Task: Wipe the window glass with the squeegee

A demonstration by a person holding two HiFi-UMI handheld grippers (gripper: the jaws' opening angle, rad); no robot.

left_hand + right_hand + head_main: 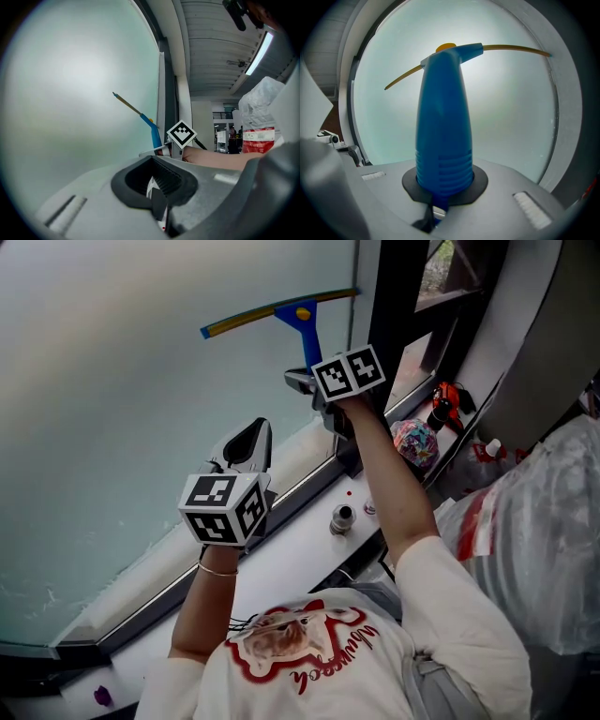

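The squeegee has a blue handle [306,334] and a long yellow-edged blade [272,308] lying against the frosted window glass [112,381], tilted up to the right. My right gripper [314,382] is shut on the handle's lower end, just below the blade. In the right gripper view the handle [443,131] rises from my right gripper [440,192] and the blade [511,48] spans the glass [511,122]. My left gripper [247,442] hovers lower left near the glass, shut and empty. From my left gripper [157,187] the squeegee [151,129] shows to the right.
A white sill [281,563] runs under the glass, with a metal knob [342,518] on it. A dark window frame post [398,296] stands right of the pane. A colourful ball [414,442], a red tool [448,401] and a plastic bag [534,521] lie at the right.
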